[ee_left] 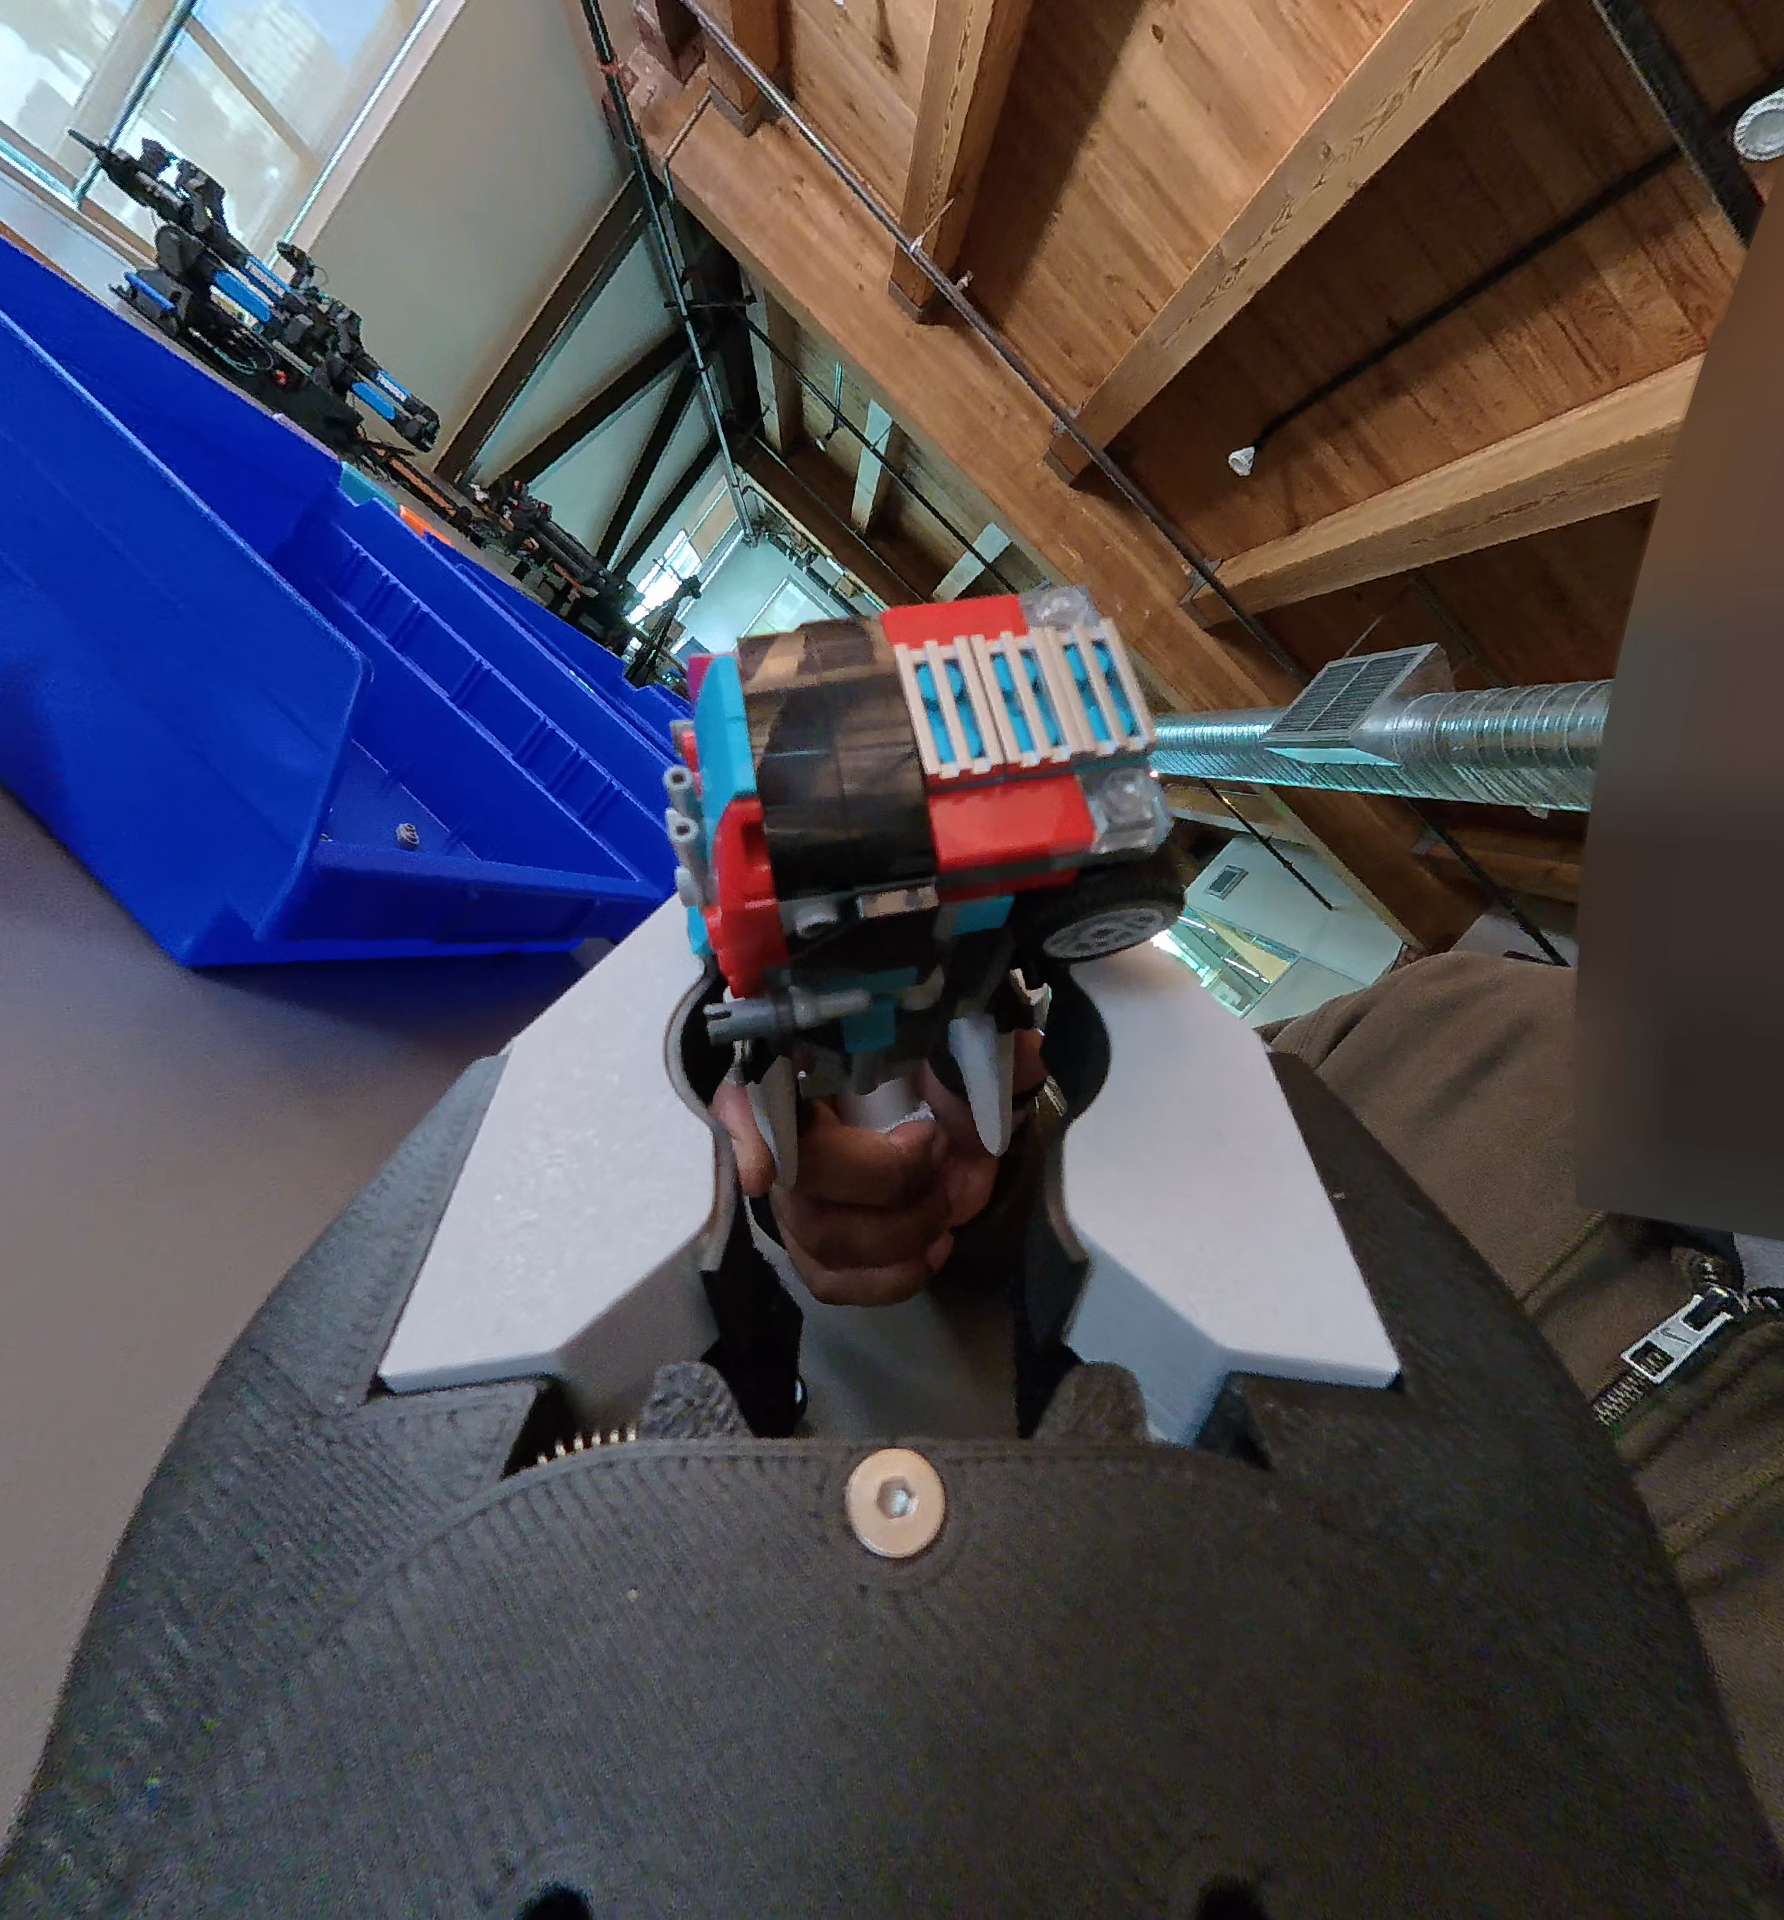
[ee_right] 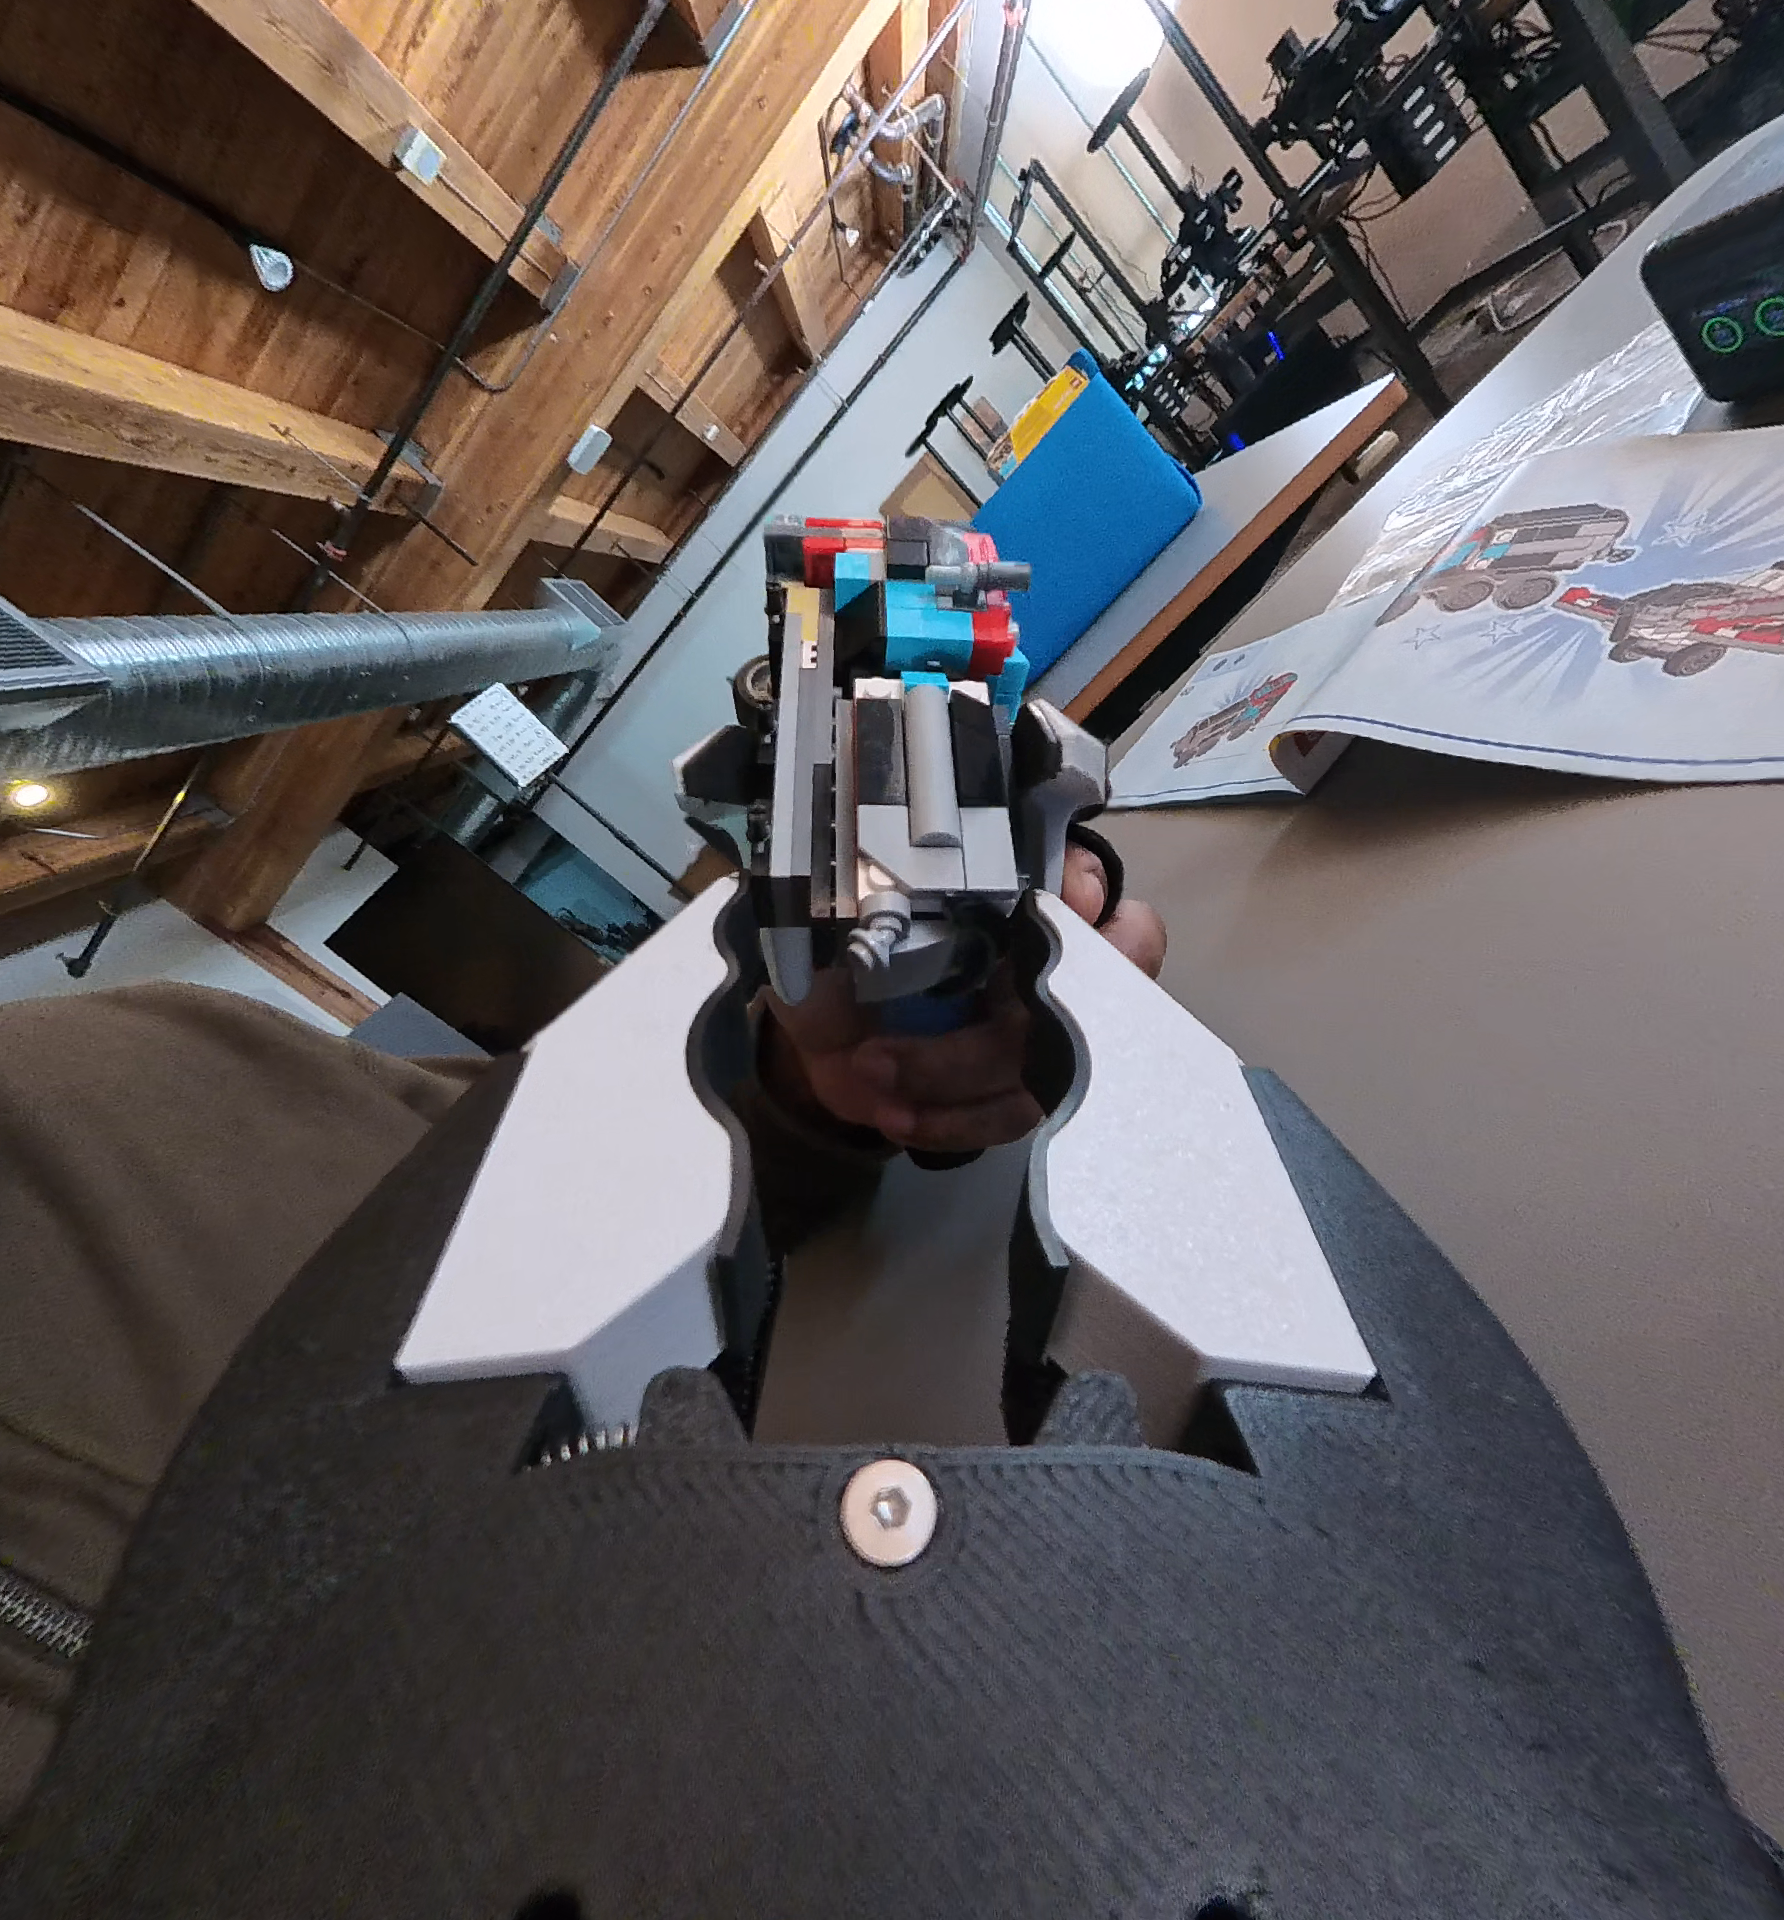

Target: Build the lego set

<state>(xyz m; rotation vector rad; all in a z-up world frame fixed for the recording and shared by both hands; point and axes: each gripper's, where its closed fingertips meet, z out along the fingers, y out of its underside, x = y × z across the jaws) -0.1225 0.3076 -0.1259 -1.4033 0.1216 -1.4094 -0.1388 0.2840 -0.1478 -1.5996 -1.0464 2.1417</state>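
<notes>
Wooden ceiling beams (ee_left: 1283, 312) at twelve o'clock; both the left gripper (ee_left: 893, 997) and right gripper (ee_right: 883, 914) clamp one red-blue-black toy brick truck (ee_left: 909, 769), half open.

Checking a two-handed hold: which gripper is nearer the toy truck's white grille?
Left. The left gripper grips the brick-built truck right by the cab that bears the white grille. The right gripper holds the grey rear end, far from it.
</notes>
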